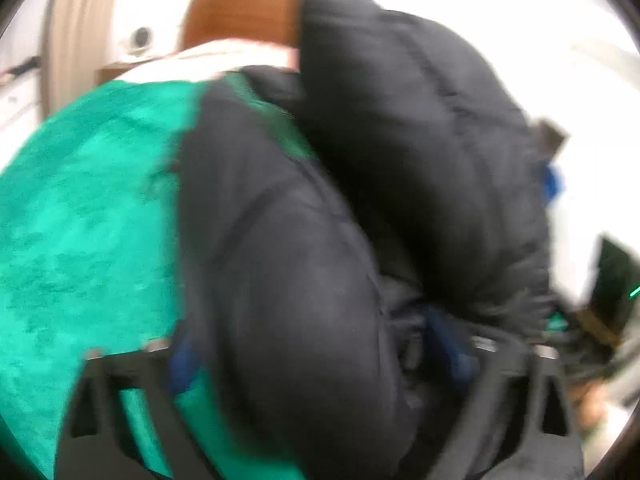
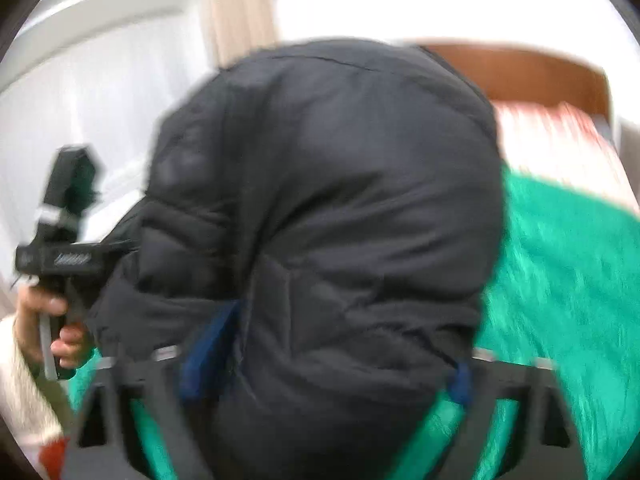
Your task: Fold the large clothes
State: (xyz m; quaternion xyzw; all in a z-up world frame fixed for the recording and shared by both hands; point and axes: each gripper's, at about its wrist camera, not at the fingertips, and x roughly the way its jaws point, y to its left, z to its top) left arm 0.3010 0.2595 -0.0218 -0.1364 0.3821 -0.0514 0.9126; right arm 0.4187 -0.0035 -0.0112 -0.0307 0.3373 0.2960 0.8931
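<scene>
A big black puffer jacket (image 1: 360, 184) hangs bunched above a green fleece blanket (image 1: 80, 220) on a bed. In the left wrist view the left gripper (image 1: 320, 360) has thick jacket fabric between its blue-padded fingers (image 1: 182, 364). In the right wrist view the right gripper (image 2: 324, 372) likewise has a thick fold of the jacket (image 2: 328, 200) between its blue pads (image 2: 204, 352). The jaws stand wide around the padding. The left gripper's body (image 2: 64, 256), held by a hand, shows at the left of the right wrist view, beside the jacket. Both views are motion-blurred.
The green blanket (image 2: 560, 280) covers the bed. A brown wooden headboard (image 1: 240, 12) and striped pinkish bedding (image 2: 560, 148) lie at the far end. Beige curtains (image 2: 240, 12) and white walls stand behind.
</scene>
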